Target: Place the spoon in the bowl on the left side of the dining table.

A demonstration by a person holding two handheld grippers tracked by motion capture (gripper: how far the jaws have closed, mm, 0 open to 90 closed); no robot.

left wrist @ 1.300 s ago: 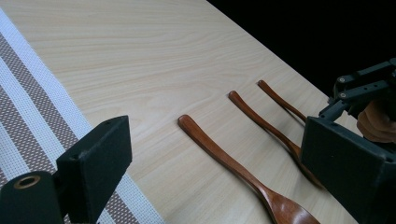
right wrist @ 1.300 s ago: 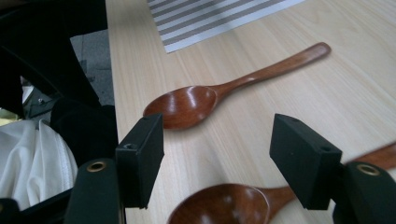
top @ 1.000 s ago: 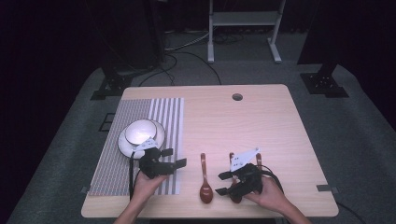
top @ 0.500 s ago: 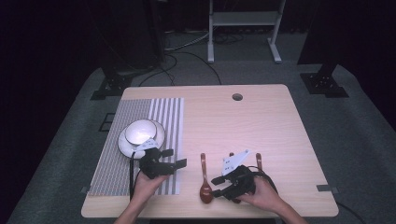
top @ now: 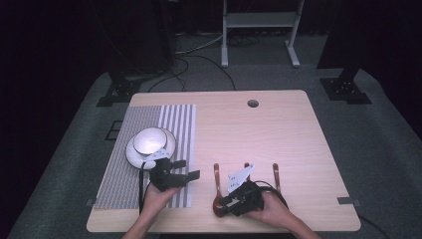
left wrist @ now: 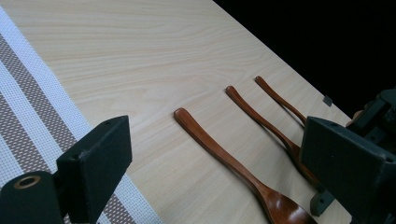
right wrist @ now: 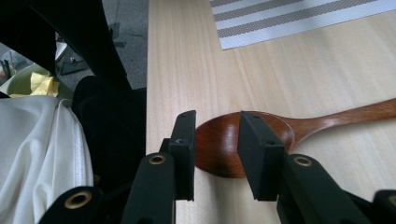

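Three brown wooden utensils lying parallel on the pale wooden worktop (top: 278, 129), near its front edge. Leftmost one, a dark brown glossy wooden spoon (right wrist: 280, 130), flat on the wood, bowl toward the person, handle pointing away. Right tool (right wrist: 215, 154) low over the spoon bowl, jaws just been closing, now straddling the bowl's rim end: one jaw at the bowl's tip, the other over the bowl; contact not confirmable. Left tool (top: 186, 172) held wide open with nothing between the jaws, hovering over the right edge of the grey-and-white striped woven placemat (top: 149, 117). White bowl on white saucer (top: 149, 142) sitting on the mat just behind the left tool.
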